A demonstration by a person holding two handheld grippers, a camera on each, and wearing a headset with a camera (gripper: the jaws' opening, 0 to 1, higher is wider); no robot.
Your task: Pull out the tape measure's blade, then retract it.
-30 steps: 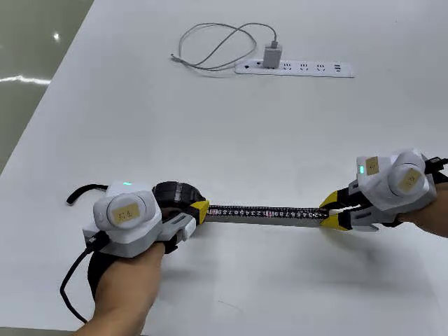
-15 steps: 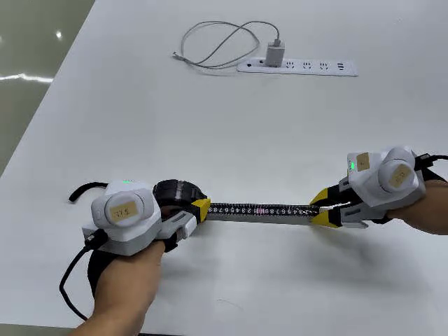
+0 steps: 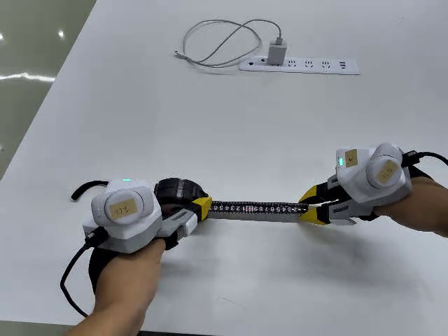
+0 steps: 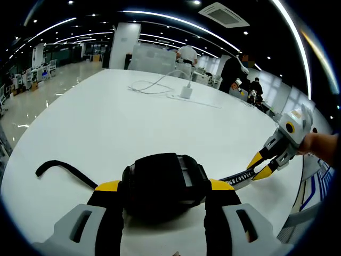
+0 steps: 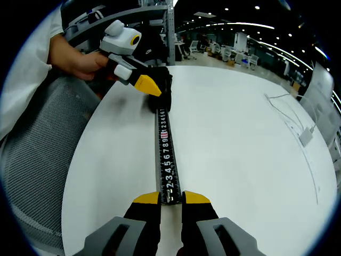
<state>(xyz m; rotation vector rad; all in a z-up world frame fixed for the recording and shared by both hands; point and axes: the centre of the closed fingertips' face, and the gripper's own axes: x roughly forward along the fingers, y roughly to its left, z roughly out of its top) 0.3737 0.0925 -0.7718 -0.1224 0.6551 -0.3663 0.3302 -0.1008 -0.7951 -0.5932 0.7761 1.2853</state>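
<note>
A black tape measure case [image 3: 178,192] [image 4: 162,181] lies on the white table, and my left gripper [image 3: 196,210] [image 4: 165,186] is shut on it. Its blade [image 3: 255,209] [image 5: 166,154] runs out flat to the right, numbers up, just above the table. My right gripper [image 3: 308,204] [image 5: 170,198] is shut on the blade's tip. The case [image 5: 161,82] appears far off in the right gripper view, with the left gripper [image 5: 144,82] around it. A black wrist strap [image 3: 82,190] [image 4: 61,170] trails left from the case.
A white power strip [image 3: 301,66] with a grey charger [image 3: 275,52] and looped cable [image 3: 217,42] lies at the table's far side. The table's left edge [image 3: 42,105] drops to a shiny floor. A mesh chair [image 5: 48,160] stands by the near edge.
My right gripper has moved left toward the case with the blade's tip held, and the exposed blade has grown shorter. The left gripper and case stay put.
</note>
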